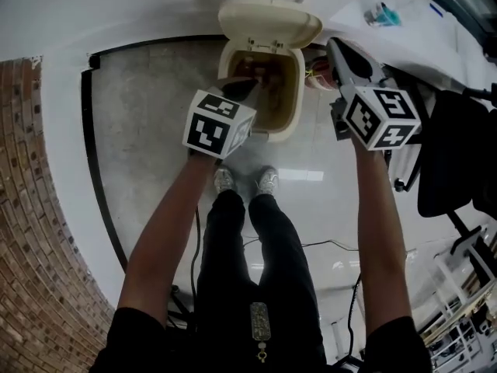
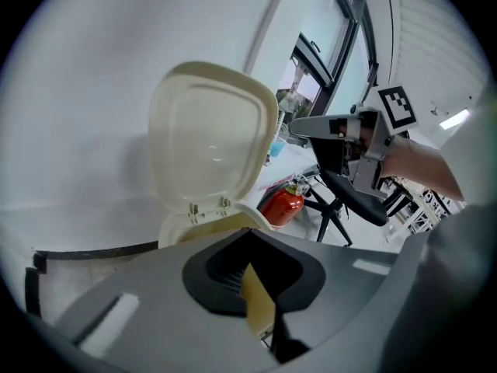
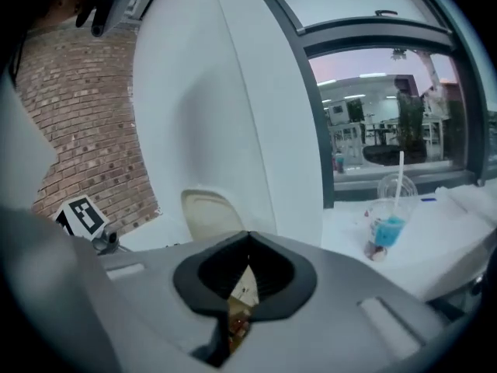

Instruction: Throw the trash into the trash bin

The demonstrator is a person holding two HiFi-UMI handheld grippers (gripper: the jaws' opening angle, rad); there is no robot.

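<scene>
Glossy pale floor [image 1: 147,123] runs up to a white wall, with a brick wall [image 1: 31,208] on the person's left and a white worktop [image 3: 443,247] off to the right.

Nearest the camera, the left hand-held gripper [image 2: 251,245] has its jaws pressed together with nothing between the pads. A thin slit below the tips lets a cream strip of the bin show through. It hangs over the near left corner of the trash bin [image 1: 296,99], pointing down and forward at the mouth. The right hand-held gripper [image 3: 247,245] likewise has its jaws pressed together and empty. It sits beside the bin's right side, aimed past it toward the wall and worktop.

The trash bin stands on the floor against the wall, just ahead of the person's shoes [image 1: 245,181]. Brownish trash [image 1: 268,72] lies inside it. Since both grippers carry nothing, I judge the throw done for this load. What may remain is closing the lid [image 1: 268,20]. A plastic cup [image 3: 390,222] of blue drink also stands on the worktop, but I cannot tell whether it counts as trash.

The bin is upright, its long axis vertical and its mouth facing straight up. Its lid is hinged at the wall side and tipped up and back, inner face toward the person. The trash is a crumpled heap with no clear long axis.
</scene>
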